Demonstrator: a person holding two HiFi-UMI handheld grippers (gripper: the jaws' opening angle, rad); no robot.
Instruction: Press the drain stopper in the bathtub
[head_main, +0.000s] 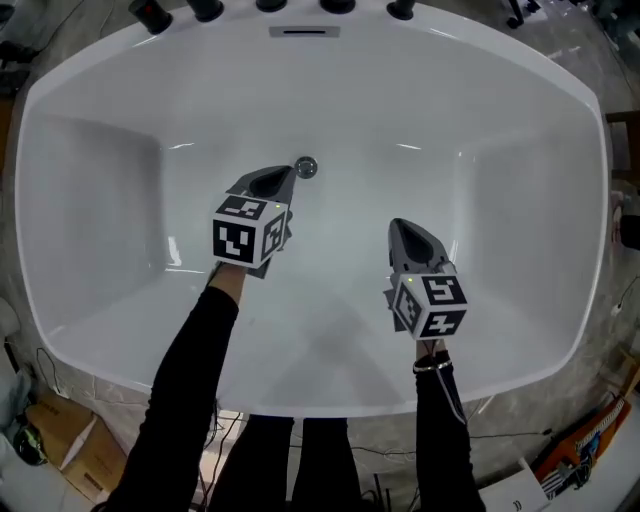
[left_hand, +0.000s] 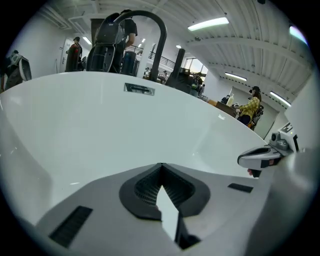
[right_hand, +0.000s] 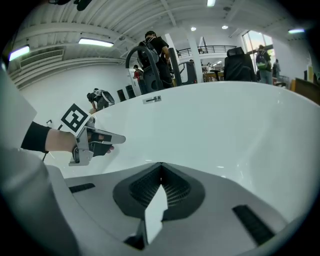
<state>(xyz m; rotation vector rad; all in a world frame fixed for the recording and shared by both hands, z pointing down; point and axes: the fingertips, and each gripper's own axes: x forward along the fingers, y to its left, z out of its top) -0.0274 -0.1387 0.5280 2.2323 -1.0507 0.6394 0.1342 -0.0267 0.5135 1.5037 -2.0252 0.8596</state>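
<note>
The round chrome drain stopper (head_main: 306, 167) sits in the floor of the white bathtub (head_main: 90, 180), near the far end. My left gripper (head_main: 288, 174) hovers with its tip just left of the stopper, jaws shut and holding nothing. My right gripper (head_main: 399, 226) hangs over the tub floor to the right and nearer to me, also shut and empty. In the left gripper view the shut jaws (left_hand: 161, 166) point at the tub's far wall, and the right gripper (left_hand: 264, 157) shows at the side. In the right gripper view the left gripper (right_hand: 93, 142) shows beyond the shut jaws (right_hand: 160, 165). Neither gripper view shows the stopper.
An overflow slot (head_main: 304, 31) is set in the far wall, below black tap fittings (head_main: 205, 9) on the rim. A tall black spout (left_hand: 152, 32) rises behind the rim. Cardboard boxes (head_main: 70, 445) and cables lie on the floor outside. People stand far behind (right_hand: 155, 47).
</note>
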